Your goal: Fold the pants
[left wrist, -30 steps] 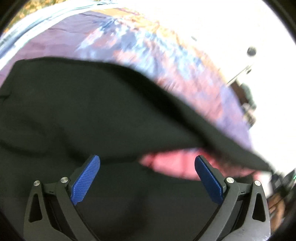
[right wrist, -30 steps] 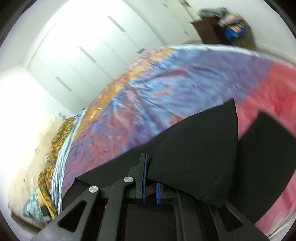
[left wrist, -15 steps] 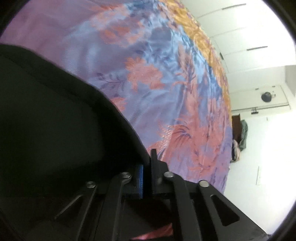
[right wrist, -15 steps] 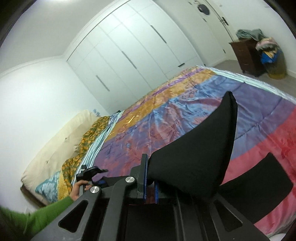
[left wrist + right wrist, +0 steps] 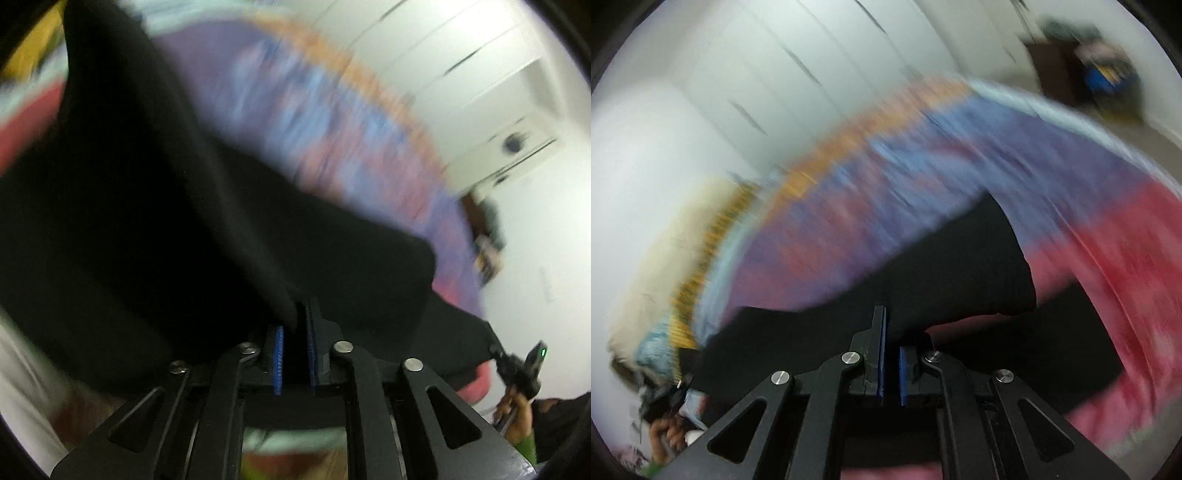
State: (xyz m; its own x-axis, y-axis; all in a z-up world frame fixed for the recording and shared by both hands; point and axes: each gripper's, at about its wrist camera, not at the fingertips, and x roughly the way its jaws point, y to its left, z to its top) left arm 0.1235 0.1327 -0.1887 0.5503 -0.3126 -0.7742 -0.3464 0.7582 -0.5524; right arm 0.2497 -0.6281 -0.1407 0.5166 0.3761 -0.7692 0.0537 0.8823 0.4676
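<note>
Gripping black cloth, the left gripper (image 5: 294,328) and right gripper (image 5: 891,343) each clamped an edge of the pants (image 5: 155,229), which stretched away ahead of both sets of fingers, lifted over the patterned bedspread (image 5: 886,192); white wardrobe doors (image 5: 812,66) stood beyond.

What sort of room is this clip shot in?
Most likely a bedroom: a bed under a patchwork bedspread, pillows at its head, and white wardrobe doors along the wall.
</note>
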